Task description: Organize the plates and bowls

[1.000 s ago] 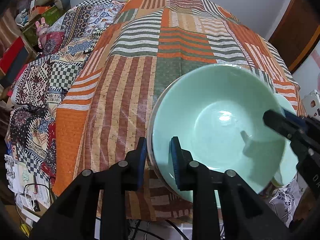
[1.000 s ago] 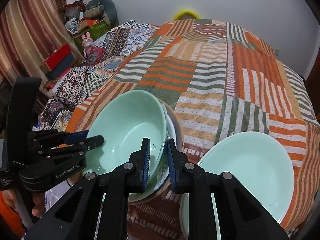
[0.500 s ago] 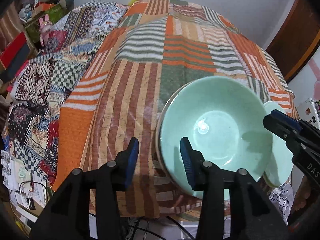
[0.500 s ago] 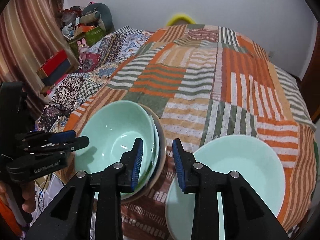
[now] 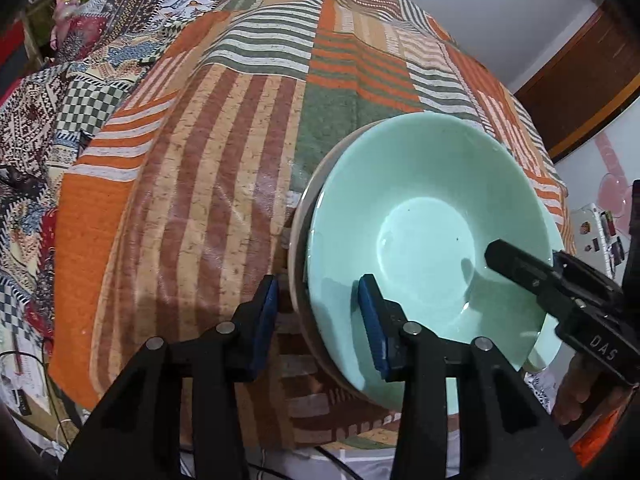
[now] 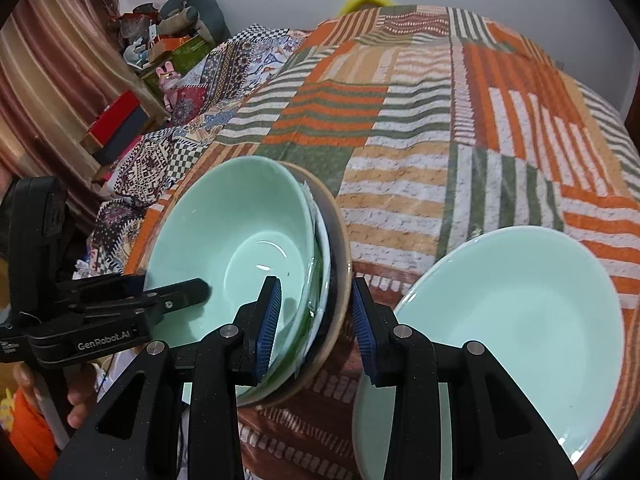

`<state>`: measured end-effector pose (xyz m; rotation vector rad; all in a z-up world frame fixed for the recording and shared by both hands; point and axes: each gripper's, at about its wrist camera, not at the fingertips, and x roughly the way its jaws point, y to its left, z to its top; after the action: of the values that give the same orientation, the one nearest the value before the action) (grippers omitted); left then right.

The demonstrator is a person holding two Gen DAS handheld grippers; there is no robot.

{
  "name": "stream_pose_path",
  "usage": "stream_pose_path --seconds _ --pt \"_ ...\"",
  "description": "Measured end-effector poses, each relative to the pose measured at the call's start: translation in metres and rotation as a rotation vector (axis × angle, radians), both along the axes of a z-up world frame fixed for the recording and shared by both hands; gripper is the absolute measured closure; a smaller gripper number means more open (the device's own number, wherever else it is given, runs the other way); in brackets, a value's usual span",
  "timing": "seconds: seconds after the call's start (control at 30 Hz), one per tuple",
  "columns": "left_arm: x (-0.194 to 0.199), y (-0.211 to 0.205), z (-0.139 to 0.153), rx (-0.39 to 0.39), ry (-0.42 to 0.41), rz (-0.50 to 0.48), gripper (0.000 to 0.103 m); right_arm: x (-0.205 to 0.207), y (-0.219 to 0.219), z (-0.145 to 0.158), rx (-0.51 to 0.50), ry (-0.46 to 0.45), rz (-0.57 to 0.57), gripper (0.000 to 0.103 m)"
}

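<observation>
A mint green bowl [image 5: 424, 216] [image 6: 236, 240] sits on top of a stack of dishes with a brown outer rim [image 6: 342, 248] near the front edge of the patchwork cloth. My left gripper [image 5: 320, 312] is open, its jaws straddling the stack's left rim. My right gripper [image 6: 314, 312] is open, its jaws straddling the stack's right rim; it also shows in the left wrist view [image 5: 496, 256]. A second mint green dish [image 6: 508, 320] lies on the cloth to the right of the stack.
The striped orange, green and white cloth [image 6: 440, 128] stretches away behind the dishes. A patterned quilt [image 5: 60, 112] lies to the left. Boxes and soft toys [image 6: 160, 52] stand by the curtain. A dark wooden door [image 5: 580, 76] is at the right.
Both grippers have opened wider, letting go of the stack's rim. The stack now rests on the cloth, and both cameras have moved closer to it.
</observation>
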<state>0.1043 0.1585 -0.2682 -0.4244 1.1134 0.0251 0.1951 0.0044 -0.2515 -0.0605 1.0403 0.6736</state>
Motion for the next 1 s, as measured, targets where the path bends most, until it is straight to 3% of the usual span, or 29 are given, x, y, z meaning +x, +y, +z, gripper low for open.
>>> stream_pose_path --seconds 0.07,0.6,1.0 --pt "0.001 -0.003 0.001 -0.011 -0.011 -0.014 0.073 -0.001 0.000 0.000 -0.006 -0.010 0.001 0.072" --pt "-0.009 -0.012 0.028 0.044 -0.054 -0.019 0.073 0.002 -0.009 0.007 0.003 0.033 -0.045 0.075" --pt "-0.020 -0.030 0.081 0.098 -0.168 -0.032 0.073 -0.010 -0.027 0.048 0.072 -0.060 -0.067 0.075"
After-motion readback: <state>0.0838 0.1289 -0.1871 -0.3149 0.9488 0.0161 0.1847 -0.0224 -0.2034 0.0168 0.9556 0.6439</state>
